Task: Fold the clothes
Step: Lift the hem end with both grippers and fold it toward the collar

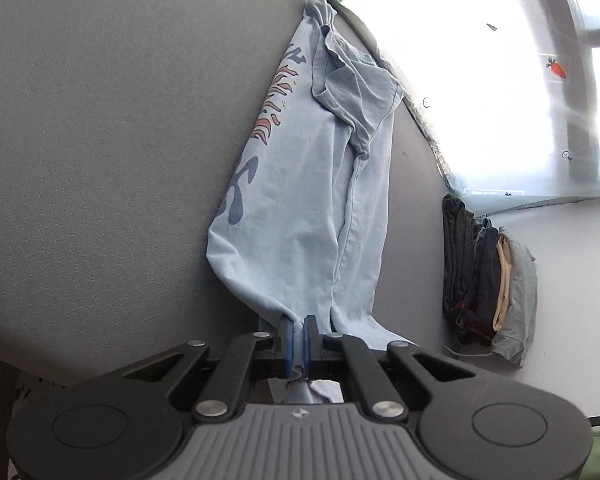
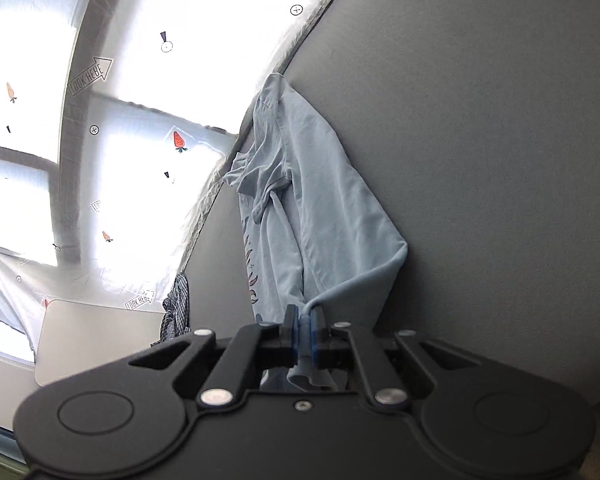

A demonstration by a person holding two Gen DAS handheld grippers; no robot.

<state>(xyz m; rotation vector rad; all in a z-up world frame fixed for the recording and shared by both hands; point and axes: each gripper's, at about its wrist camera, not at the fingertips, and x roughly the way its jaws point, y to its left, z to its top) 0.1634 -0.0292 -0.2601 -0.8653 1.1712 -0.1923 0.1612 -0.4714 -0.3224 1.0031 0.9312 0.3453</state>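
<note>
You're working over a grey table [image 1: 100, 160] with a bright curtained window [image 2: 160, 92] behind. Your left gripper [image 1: 299, 338] is pinched tight on the light blue shirt [image 1: 300, 208], and your right gripper [image 2: 305, 334] clamps the same shirt, which stretches away toward 12 o'clock. A stack of folded clothes [image 1: 488, 288] sits at 3 o'clock.

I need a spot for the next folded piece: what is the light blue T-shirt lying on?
The light blue T-shirt lies on the grey table, both grippers pinching its near edge. Only bare tabletop shows around it; anything beneath the cloth is covered.
</note>
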